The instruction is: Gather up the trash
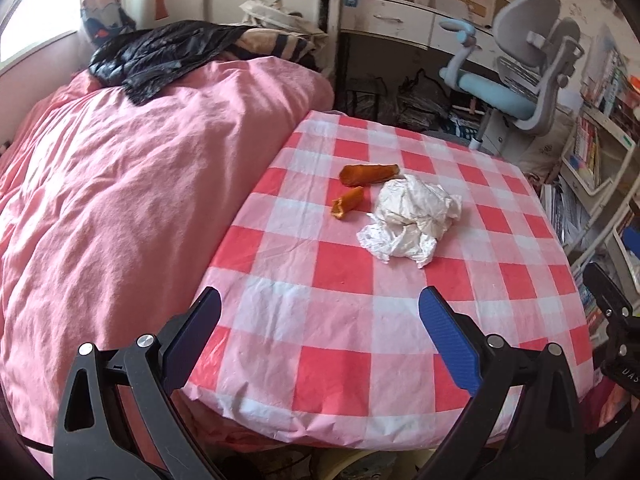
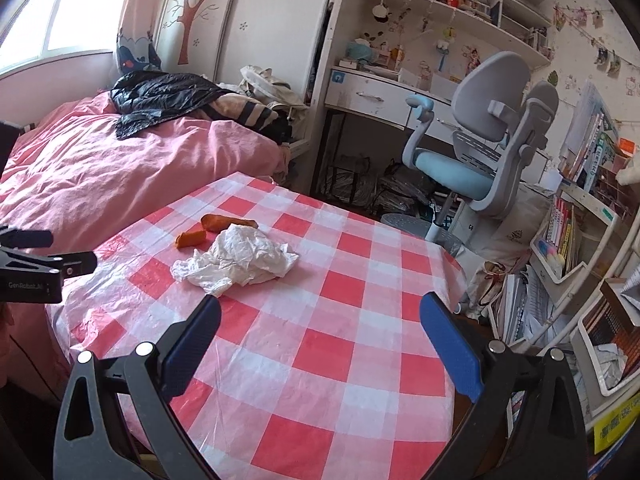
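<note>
A crumpled white tissue [image 1: 410, 218] lies near the middle of the red-and-white checked table [image 1: 340, 320]. Two orange peel pieces lie just beyond it: a longer one [image 1: 368, 173] and a shorter one [image 1: 347, 202]. My left gripper [image 1: 320, 300] is open and empty, above the table's near edge, short of the tissue. In the right wrist view the tissue [image 2: 240, 260] and the peel pieces [image 2: 226, 222] [image 2: 191, 238] lie ahead to the left. My right gripper [image 2: 320, 306] is open and empty over the table [image 2: 340, 360]. The left gripper's body shows at the left edge of that view.
A bed with a pink duvet [image 1: 120, 200] adjoins the table's left side, with a black jacket [image 1: 160, 56] on it. A grey-and-blue desk chair [image 2: 480, 160] and a white desk [image 2: 380, 96] stand beyond the table. Crowded bookshelves [image 2: 568, 232] stand at the right.
</note>
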A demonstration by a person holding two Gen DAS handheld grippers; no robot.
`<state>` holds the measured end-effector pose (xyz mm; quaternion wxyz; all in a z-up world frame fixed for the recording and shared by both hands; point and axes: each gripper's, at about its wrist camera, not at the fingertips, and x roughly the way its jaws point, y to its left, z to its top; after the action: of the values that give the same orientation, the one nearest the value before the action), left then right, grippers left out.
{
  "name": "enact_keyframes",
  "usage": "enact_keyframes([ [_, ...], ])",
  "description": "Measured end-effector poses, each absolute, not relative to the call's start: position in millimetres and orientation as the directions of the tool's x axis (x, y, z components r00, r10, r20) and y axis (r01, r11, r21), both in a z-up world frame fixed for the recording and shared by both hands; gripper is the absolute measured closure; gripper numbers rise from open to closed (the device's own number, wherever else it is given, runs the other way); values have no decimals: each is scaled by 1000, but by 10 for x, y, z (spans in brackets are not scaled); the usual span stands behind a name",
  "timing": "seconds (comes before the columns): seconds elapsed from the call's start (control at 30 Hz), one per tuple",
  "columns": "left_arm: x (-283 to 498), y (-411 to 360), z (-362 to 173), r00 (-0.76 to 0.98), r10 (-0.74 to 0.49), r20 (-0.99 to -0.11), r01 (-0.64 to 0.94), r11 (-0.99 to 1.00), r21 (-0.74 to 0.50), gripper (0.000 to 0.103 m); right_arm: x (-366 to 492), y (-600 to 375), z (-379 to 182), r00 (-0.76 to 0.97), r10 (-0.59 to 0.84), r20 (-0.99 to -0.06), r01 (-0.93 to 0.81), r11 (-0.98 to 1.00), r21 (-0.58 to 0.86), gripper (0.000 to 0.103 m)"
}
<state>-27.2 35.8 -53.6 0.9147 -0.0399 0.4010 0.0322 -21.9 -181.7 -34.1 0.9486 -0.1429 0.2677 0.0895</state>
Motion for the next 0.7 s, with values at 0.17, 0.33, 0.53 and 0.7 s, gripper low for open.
enact_keyframes([
  [0.17, 122, 97, -621, 662, -14, -750, 5, 1000, -14, 8, -141, -1721, -475, 813, 74, -577, -283, 917, -281, 8],
  [0.33, 506, -126, -828, 622, -33, -783, 66, 998, 10, 10, -26, -1849, -544, 787, 32, -616, -253, 927, -276, 8],
  [0.53, 793, -250, -1041, 573, -46, -819, 83, 997, 2, 28, 125, -2038, -575, 760, 50, -648, -224, 956, -189, 8],
  [0.7, 897, -172, -1190, 493, -126, -861, 94, 991, -91, 90, 216, -2021, -605, 750, 65, -658, -227, 960, -164, 8],
])
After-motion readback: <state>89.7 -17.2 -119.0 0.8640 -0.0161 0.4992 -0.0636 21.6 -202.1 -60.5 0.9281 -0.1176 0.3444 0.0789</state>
